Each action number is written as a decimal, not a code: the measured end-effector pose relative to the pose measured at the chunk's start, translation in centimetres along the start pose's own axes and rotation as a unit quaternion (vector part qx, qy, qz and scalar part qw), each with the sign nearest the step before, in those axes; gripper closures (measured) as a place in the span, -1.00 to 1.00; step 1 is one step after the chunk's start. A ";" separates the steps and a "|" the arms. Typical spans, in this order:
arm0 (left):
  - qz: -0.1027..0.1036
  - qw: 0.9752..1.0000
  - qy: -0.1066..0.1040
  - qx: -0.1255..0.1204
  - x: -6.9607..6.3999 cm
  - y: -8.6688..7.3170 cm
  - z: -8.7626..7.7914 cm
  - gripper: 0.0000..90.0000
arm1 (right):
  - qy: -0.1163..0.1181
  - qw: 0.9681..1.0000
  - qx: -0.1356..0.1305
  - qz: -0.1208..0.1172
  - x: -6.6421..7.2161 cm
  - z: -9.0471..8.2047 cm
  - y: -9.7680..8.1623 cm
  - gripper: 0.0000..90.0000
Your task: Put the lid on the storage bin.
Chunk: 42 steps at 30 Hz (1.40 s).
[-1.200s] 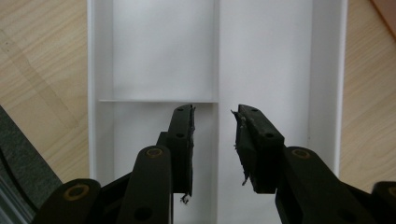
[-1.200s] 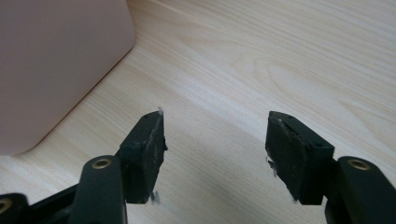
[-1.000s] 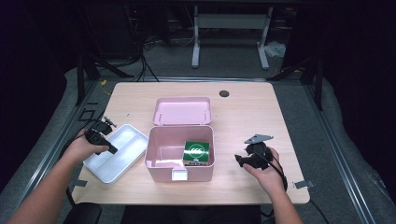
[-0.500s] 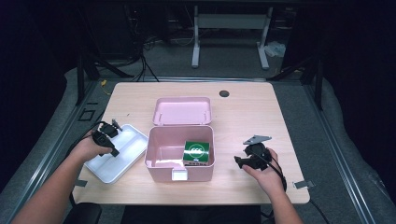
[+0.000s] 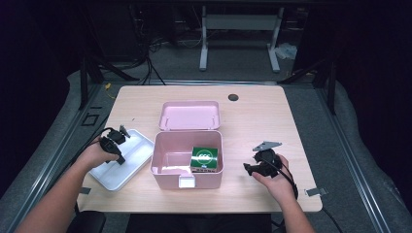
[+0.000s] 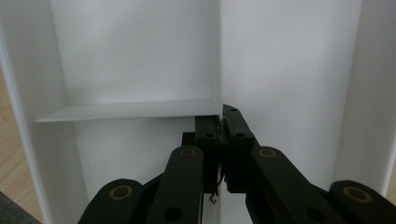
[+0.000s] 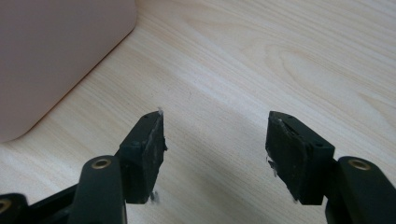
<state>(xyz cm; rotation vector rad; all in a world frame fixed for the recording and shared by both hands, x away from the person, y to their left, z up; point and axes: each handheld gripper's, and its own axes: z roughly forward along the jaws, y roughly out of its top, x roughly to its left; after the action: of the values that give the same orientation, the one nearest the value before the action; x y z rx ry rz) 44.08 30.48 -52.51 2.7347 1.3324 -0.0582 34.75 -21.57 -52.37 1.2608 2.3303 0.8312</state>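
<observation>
A white metal tray point(image 5: 136, 154) lies on the table at the left, split by thin dividers point(image 6: 140, 110). My left gripper point(image 5: 118, 158) point(image 6: 223, 116) points down into it. Its jaws have just been closing and now pinch the upright divider wall between the pads. An open pink box point(image 5: 187, 180) stands at the middle, with its lid point(image 5: 189, 115) lying behind it. A green carton point(image 5: 203, 156) sits in the box's right part. My right gripper point(image 5: 248, 169) point(image 7: 215, 140) rests open just above the bare wood, right of the pink box point(image 7: 56, 56), with nothing between its fingers.
The wooden table point(image 5: 262, 121) has a round cable hole point(image 5: 233, 97) at the back. Free room lies right of and behind the box. Dark floor, cables and a stand's legs surround the table.
My left gripper has edged slightly right over the tray and tipped down into it. The right hand has stayed where it was.
</observation>
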 end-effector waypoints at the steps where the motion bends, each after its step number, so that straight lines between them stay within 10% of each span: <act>1: -0.001 1.000 -0.001 0.000 0.0 0.0 0.0 0.93 | 0.006 1.000 0.000 0.000 0.0 0.0 0.0 -0.18; 42: -0.006 1.000 0.015 -0.017 0.8 -2.0 -6.5 0.98 | 0.007 1.000 0.003 0.007 -0.3 0.3 -0.2 -0.16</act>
<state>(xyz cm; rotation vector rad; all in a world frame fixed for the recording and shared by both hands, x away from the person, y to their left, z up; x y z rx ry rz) 42.95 32.99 -46.29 2.7099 1.3445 0.0062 34.93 -21.77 -52.66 1.2798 2.3401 0.8410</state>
